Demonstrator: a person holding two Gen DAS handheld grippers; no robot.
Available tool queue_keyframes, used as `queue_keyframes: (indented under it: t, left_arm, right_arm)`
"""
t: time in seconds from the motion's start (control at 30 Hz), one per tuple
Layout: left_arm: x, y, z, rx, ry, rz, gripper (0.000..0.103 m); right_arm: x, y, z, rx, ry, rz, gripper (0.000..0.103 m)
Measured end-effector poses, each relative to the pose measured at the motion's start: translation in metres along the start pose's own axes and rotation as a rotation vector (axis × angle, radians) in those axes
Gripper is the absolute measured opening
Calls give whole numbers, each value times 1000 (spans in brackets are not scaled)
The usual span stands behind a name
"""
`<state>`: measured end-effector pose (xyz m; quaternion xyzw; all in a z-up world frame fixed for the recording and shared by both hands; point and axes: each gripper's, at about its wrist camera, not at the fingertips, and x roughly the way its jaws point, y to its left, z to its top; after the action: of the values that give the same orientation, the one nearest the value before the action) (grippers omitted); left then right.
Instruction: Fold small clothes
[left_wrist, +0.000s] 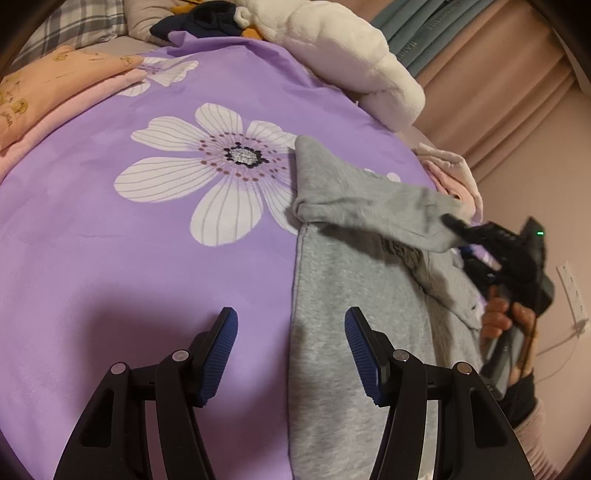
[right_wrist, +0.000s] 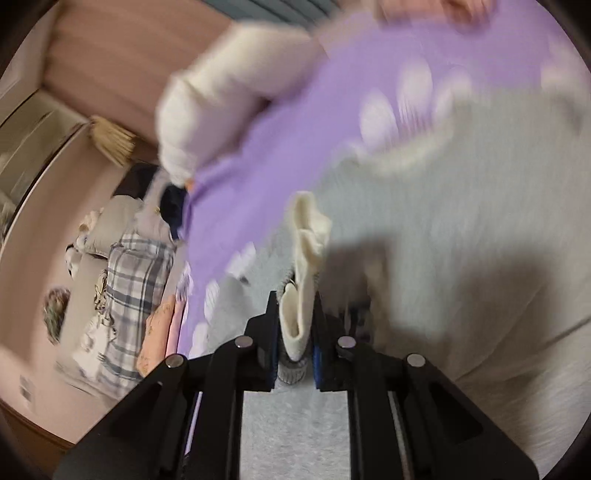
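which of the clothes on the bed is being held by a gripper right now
The grey sweatshirt: the right gripper pinches its sleeve. The folded orange top and the pink one beneath it lie untouched.

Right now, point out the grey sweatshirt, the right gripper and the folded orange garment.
grey sweatshirt (left_wrist: 354, 332): left wrist view, on its flat body panel.
right gripper (left_wrist: 452, 223): left wrist view, at the fingertips pinching the sleeve cuff.
folded orange garment (left_wrist: 48, 85): left wrist view, on its top face.

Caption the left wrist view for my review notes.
Open left claw over grey sweatshirt; right claw lifts its sleeve.
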<state>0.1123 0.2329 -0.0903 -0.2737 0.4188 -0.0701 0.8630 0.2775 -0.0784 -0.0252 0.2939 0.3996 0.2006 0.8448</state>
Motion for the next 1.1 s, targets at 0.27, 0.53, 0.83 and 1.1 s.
queue_keyframes:
  t: [0.27, 0.53, 0.83, 1.1]
  left_arm:
    - [24, -34, 19, 81, 34, 15, 59]
    - [68, -95, 62, 231, 41, -5, 59]
    - [148, -92, 63, 258, 145, 78, 58]
    - [106, -84, 56, 216, 132, 12, 59]
  right_arm:
    - [5, -61, 18, 45, 38, -198, 19]
    - [-22, -47, 22, -86, -40, -188, 44]
    - [25, -72, 7, -136, 111, -203, 24]
    - [-17, -85, 2, -8, 111, -63, 48]
